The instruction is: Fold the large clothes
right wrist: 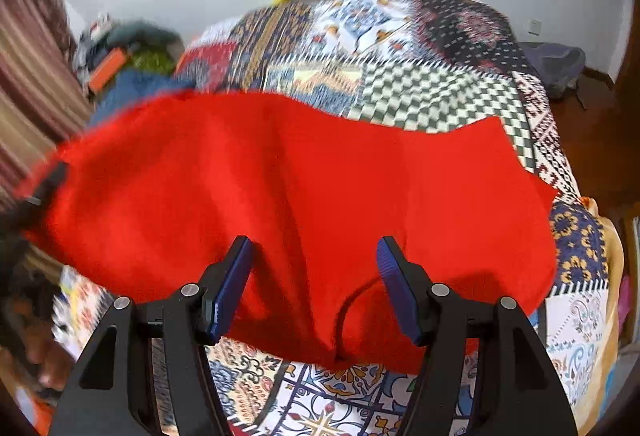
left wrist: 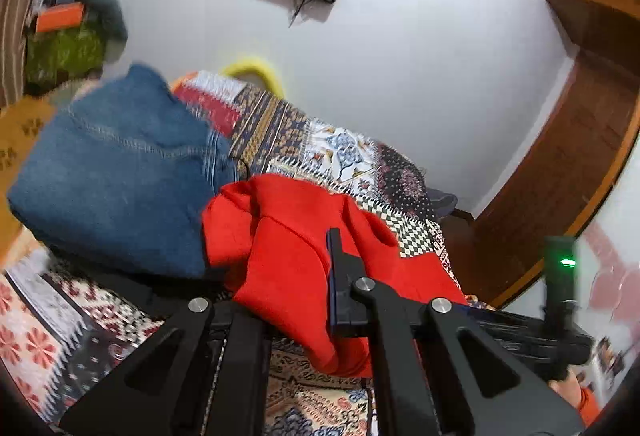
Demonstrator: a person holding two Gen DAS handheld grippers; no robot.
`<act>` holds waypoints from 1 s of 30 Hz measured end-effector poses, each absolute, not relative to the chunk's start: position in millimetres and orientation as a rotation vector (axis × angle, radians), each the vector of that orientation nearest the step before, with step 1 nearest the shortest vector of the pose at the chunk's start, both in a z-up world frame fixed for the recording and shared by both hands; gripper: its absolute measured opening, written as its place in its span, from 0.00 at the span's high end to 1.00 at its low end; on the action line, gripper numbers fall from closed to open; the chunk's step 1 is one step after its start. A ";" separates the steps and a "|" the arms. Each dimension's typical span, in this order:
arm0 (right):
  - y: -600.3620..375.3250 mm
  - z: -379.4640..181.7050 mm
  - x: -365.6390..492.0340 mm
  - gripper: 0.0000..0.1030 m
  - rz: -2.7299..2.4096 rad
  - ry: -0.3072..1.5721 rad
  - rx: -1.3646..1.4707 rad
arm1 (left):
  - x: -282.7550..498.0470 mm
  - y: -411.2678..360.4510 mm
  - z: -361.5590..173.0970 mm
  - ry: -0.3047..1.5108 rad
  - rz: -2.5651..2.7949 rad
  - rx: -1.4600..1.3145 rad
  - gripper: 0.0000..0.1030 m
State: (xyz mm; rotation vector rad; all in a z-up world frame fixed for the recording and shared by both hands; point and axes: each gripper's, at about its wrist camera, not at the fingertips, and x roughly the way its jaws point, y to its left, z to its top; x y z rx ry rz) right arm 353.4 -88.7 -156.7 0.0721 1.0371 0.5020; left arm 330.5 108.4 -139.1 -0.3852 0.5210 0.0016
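Just ahead of the right gripper [right wrist: 314,284], whose jaws stand wide apart and empty, the red garment [right wrist: 304,187] lies on the patchwork bed [right wrist: 432,91], its long axis running across from side to side. The left gripper [left wrist: 296,276] has red cloth bunched between its jaws, apparently clamped; the right looks nearer the free hem.

A plain red garment [right wrist: 304,195] lies spread wide across the patchwork-covered bed [right wrist: 440,95], rumpled near the bed's front edge, with one side bunched and lifted. Folded blue jeans [left wrist: 116,171] sit just beside it toward the bed's left edge.
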 end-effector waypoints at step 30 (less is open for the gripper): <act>-236.3 -141.8 301.8 0.39 0.353 1.007 0.250 | 376.8 -86.4 -166.0 0.731 -0.434 -0.071 0.96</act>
